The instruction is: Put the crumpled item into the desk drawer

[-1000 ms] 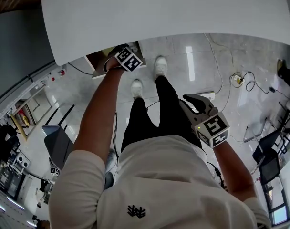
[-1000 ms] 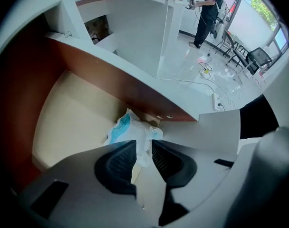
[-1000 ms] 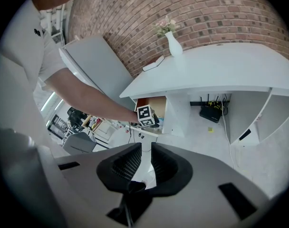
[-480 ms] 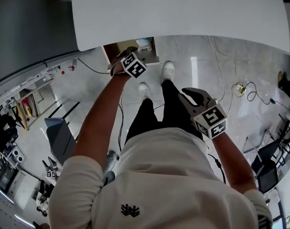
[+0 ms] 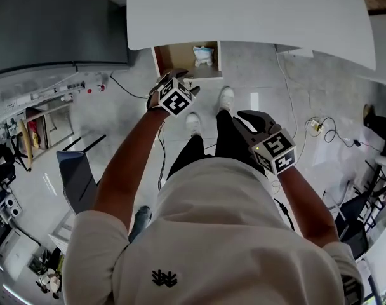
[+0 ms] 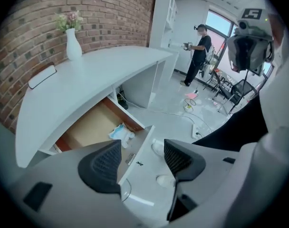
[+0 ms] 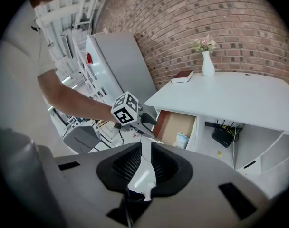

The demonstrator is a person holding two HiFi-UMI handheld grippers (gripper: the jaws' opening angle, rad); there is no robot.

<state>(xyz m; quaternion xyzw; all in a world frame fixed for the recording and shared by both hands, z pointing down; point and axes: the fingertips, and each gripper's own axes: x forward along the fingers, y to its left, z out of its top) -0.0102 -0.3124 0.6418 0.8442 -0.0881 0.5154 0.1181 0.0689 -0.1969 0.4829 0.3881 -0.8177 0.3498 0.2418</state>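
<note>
A person stands at a white table (image 5: 256,11) against a brick wall (image 7: 230,13), a two-jaw gripper in each hand. The desk drawer (image 5: 175,57) beneath the tabletop is pulled open. The crumpled item (image 5: 204,54), a white and pale-blue wad, lies inside it on the wooden bottom, toward the drawer's right side as the head view shows it.

The left gripper (image 5: 179,81) hangs just in front of the open drawer, apart from the crumpled item. Its jaws are opening and stand wide apart, with nothing between them; only the drawer front, the floor (image 5: 117,126) and the person's white shoes (image 5: 226,97) show through the gap.

The right gripper (image 5: 249,118) is held lower and nearer the body, well apart from the drawer. Its jaws are drawn almost together, leaving a thin sliver of floor visible between the pads, and they pinch nothing.

On the tabletop a white vase (image 6: 73,44) of flowers stands upright by the wall, with a dark book (image 7: 182,76) lying flat near it. Another person (image 6: 200,51) stands in the background by the windows.
</note>
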